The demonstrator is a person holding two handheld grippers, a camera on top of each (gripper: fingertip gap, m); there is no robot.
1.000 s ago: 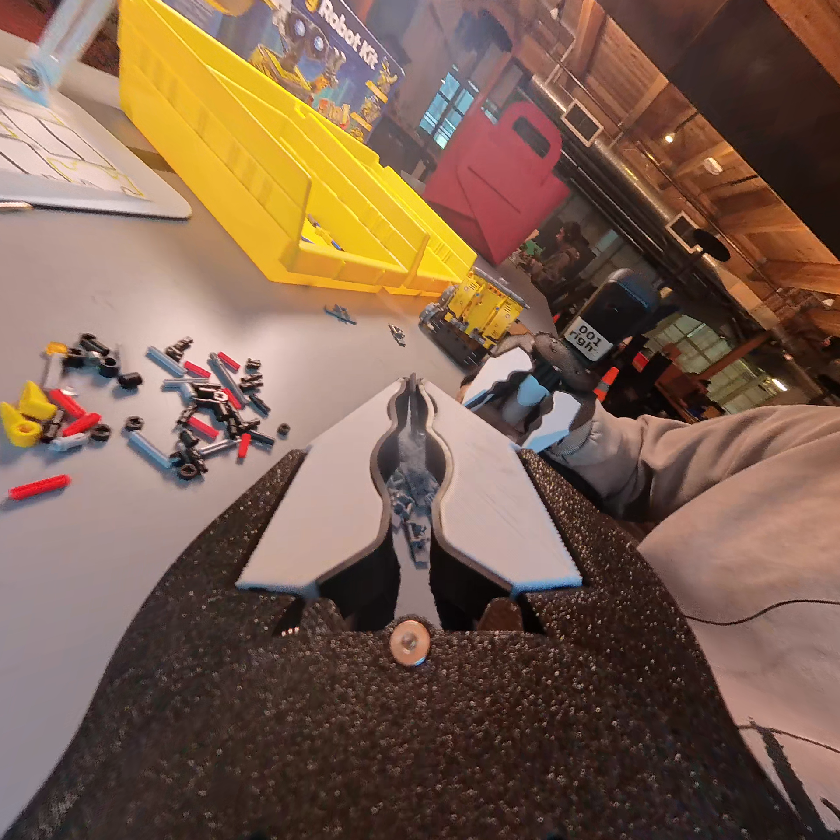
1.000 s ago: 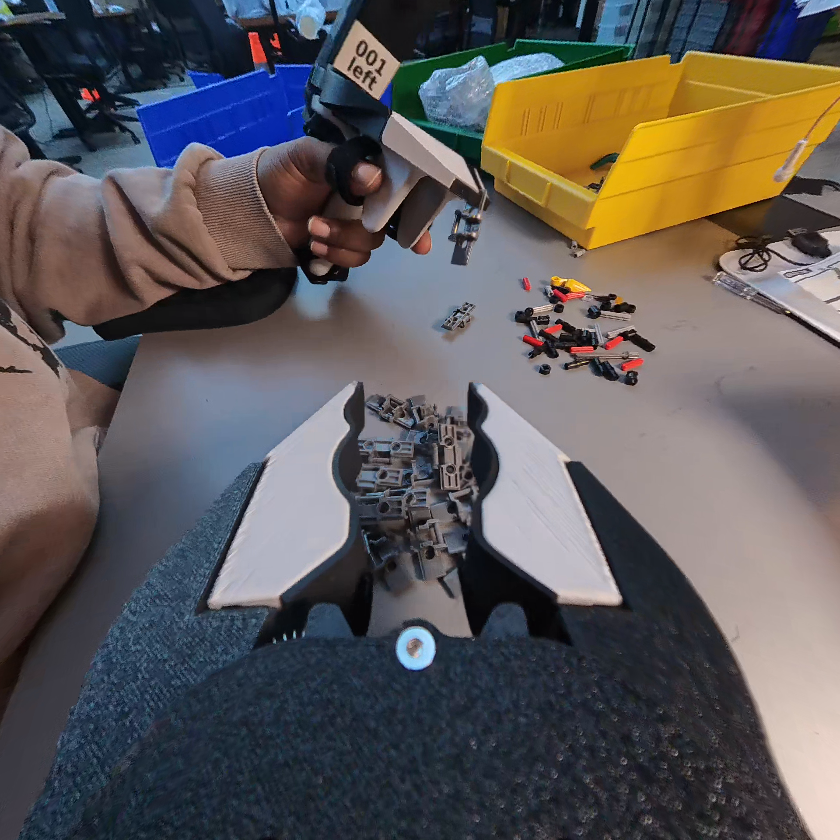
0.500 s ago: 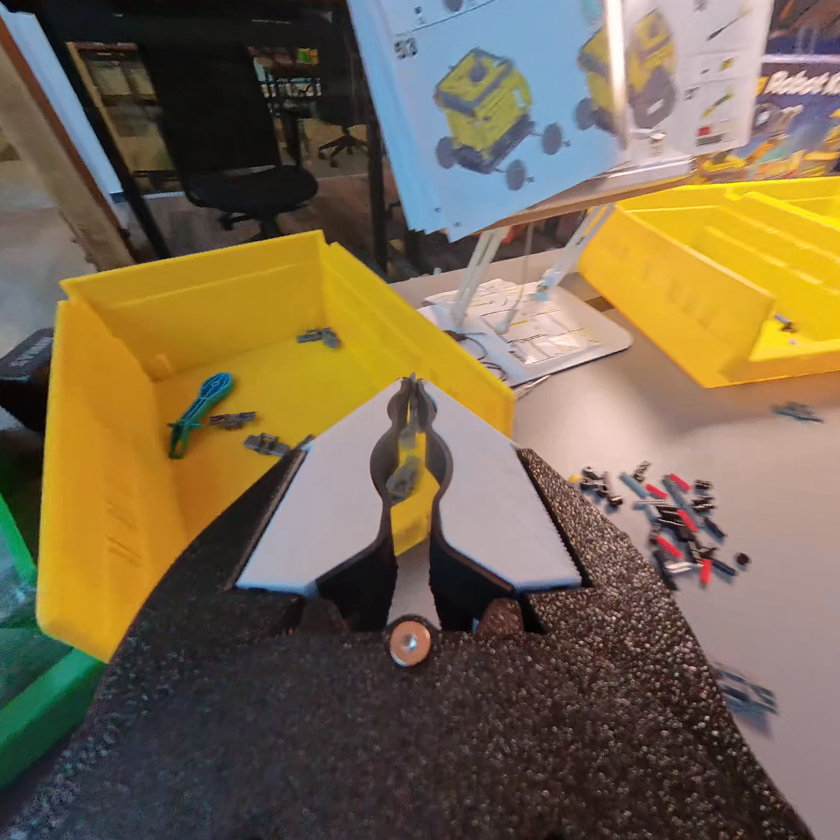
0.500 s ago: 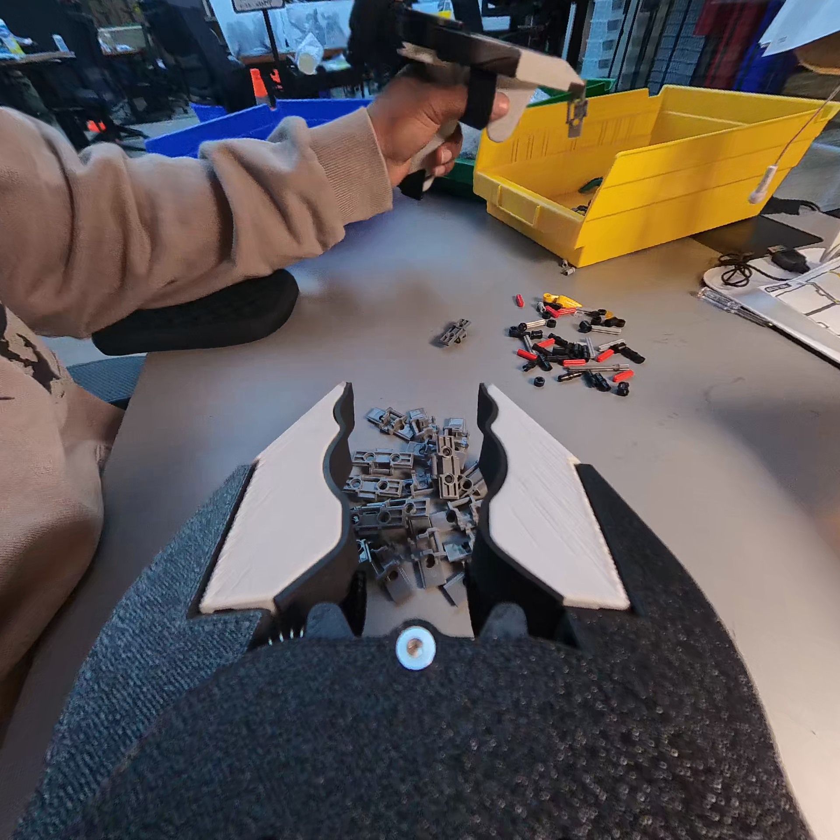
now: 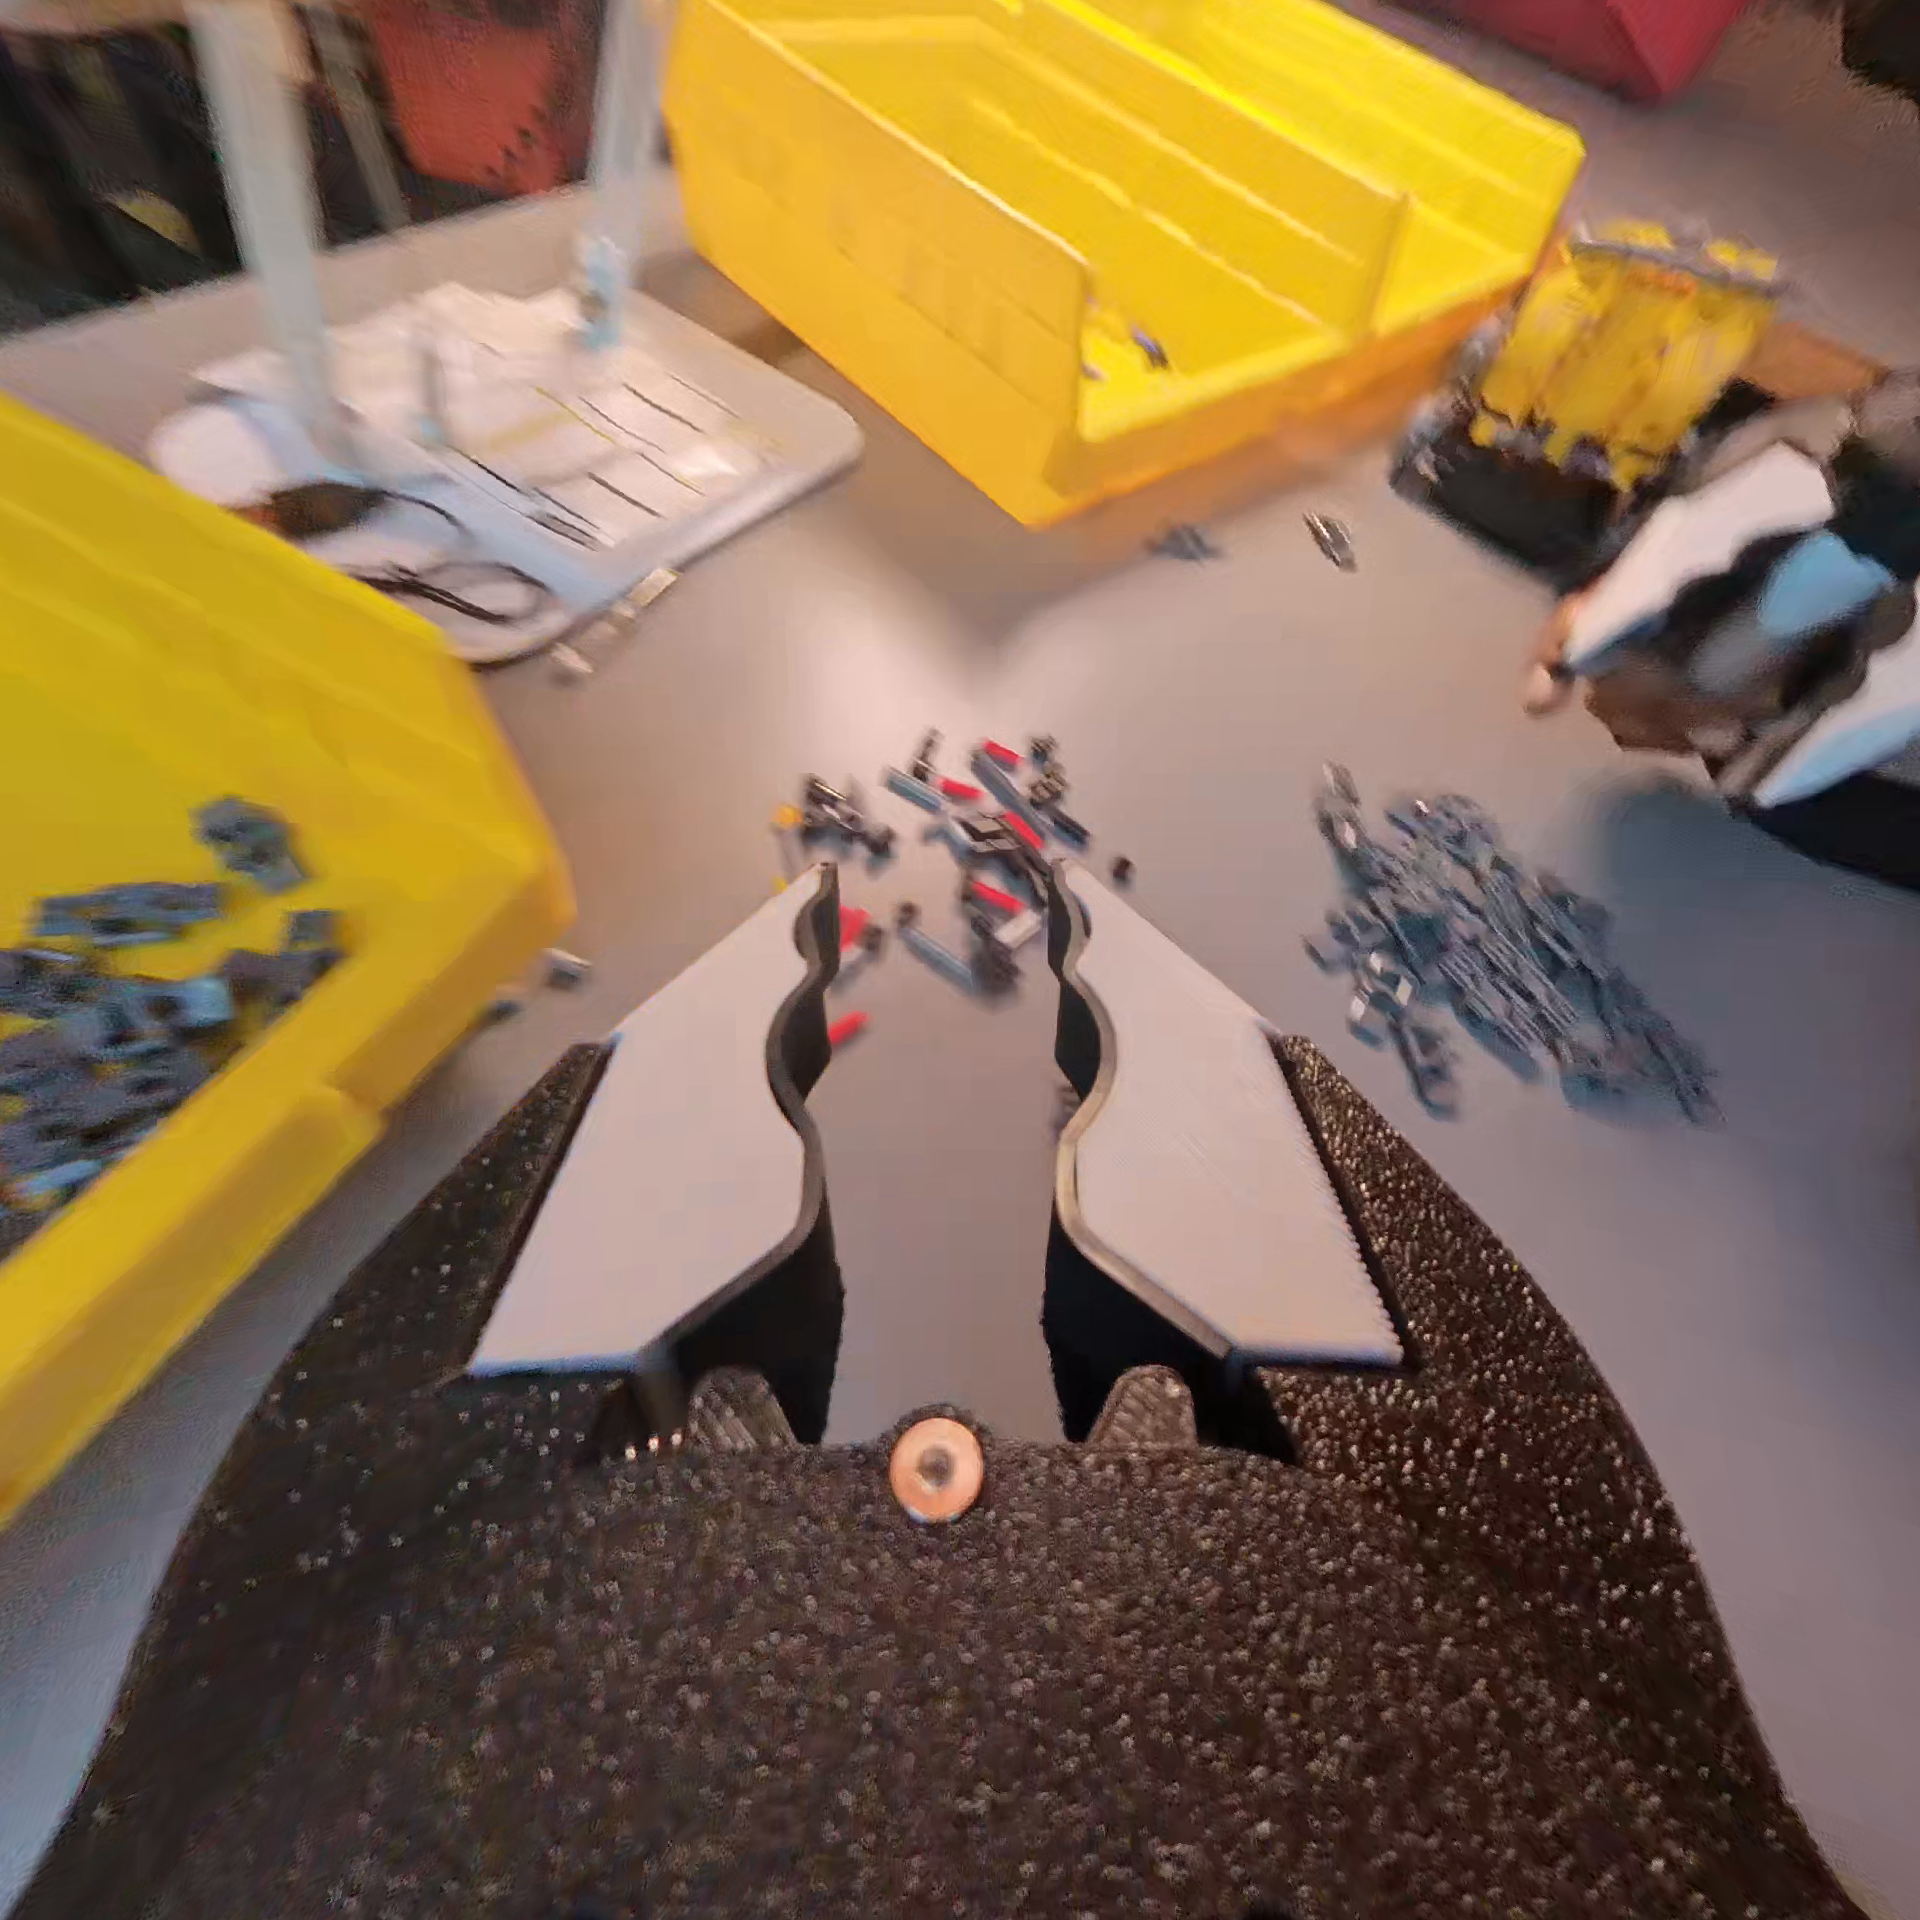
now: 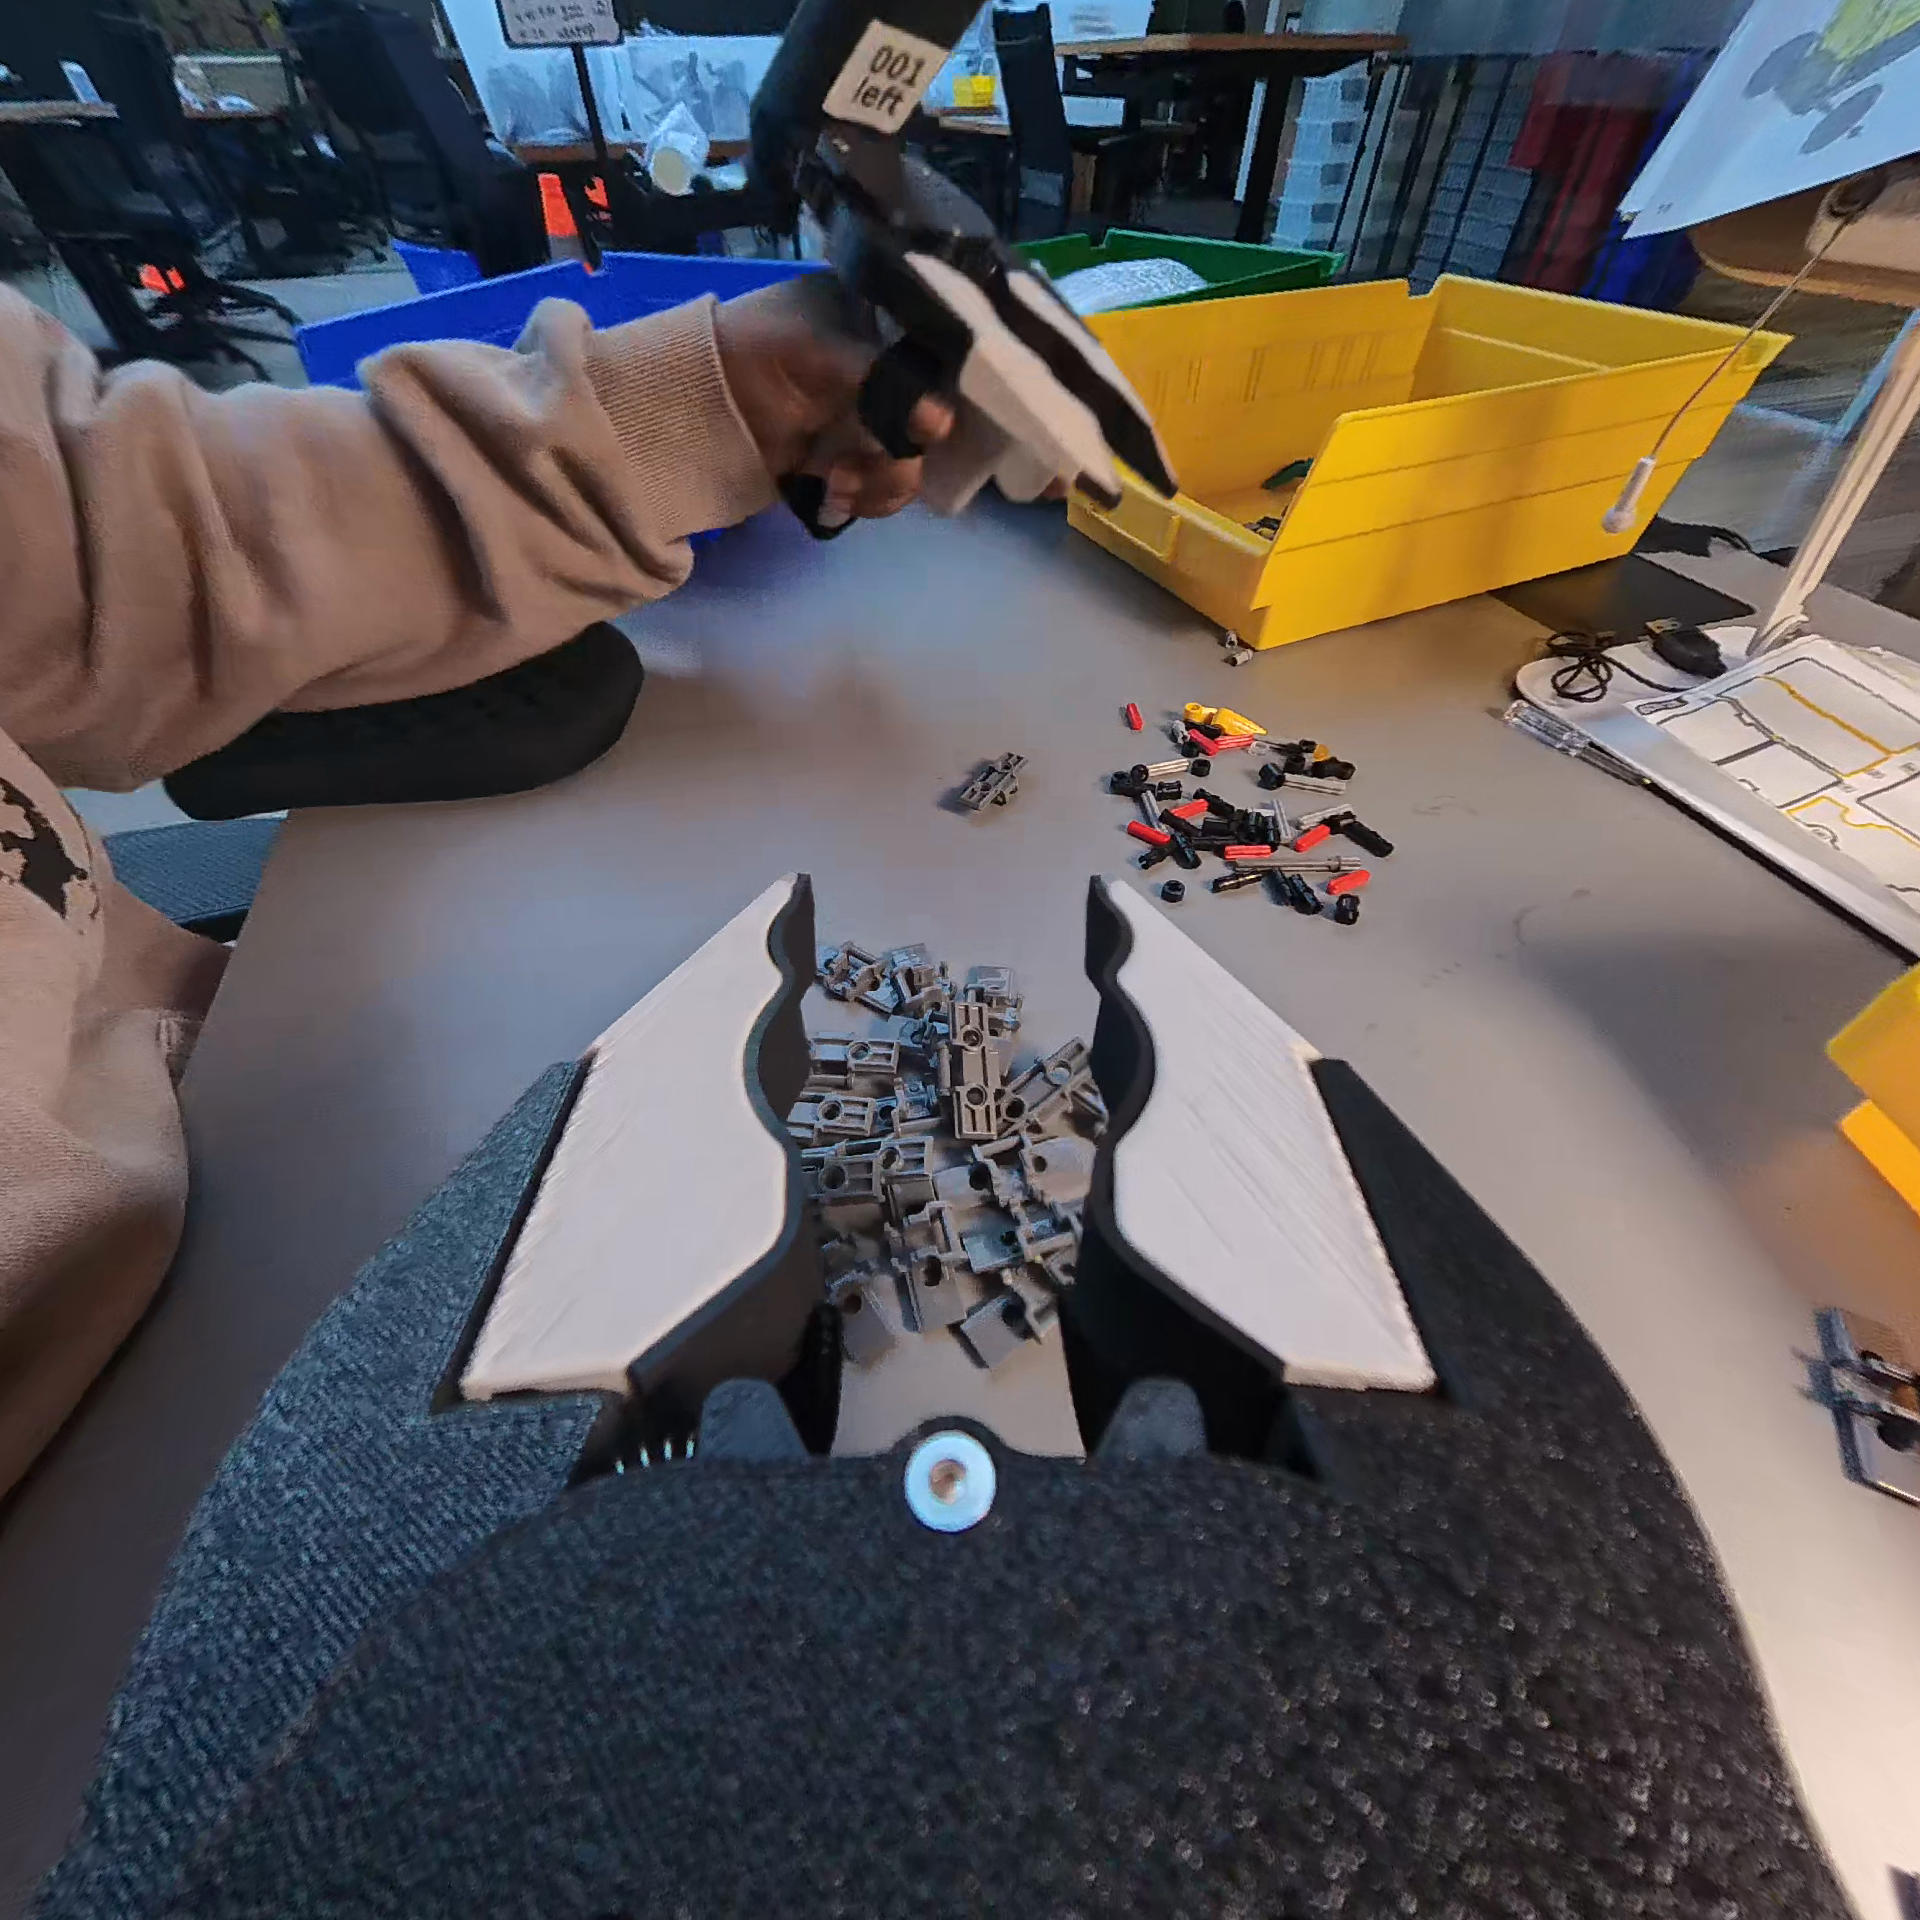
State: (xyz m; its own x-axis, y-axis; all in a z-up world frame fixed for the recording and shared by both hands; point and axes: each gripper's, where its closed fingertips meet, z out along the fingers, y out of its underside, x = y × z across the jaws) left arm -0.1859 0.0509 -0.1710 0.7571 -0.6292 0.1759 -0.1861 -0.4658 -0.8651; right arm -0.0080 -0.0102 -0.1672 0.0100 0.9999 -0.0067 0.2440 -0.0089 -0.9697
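1. Left wrist view: the left tool (image 5: 940, 883) has its fingers spread wide with nothing between them, and it hangs above the grey worktop (image 5: 1195, 665).
2. Just beyond its tips lies a scatter of small red, black and blue pins (image 5: 966, 842). The picture is blurred, so single pieces cannot be told apart.
3. To the right of the scatter sits a heap of grey pieces (image 5: 1496, 956), and the right tool (image 5: 1725, 603) shows blurred beyond it at the right edge.
4. At the left stands a yellow bin (image 5: 343, 727) with grey pieces lying inside it. A second yellow bin (image 5: 1143, 270) stands farther back, and a white sheet on a flat base (image 5: 540, 447) lies between the two.
5. Right wrist view: the right tool (image 6: 948, 909) is wide open, low over the worktop (image 6: 727, 727), its two fingers set on either side of the grey heap (image 6: 935, 1132). Whether they touch the pieces cannot be told.
6. One grey piece (image 6: 992, 781) lies alone ahead, near the pin scatter (image 6: 1247, 821) to its right.
7. The left tool (image 6: 1132, 483) is held up in a hand (image 6: 831, 416) with a beige sleeve, its tips just at the front lip of the yellow bin (image 6: 1455, 499) and empty.
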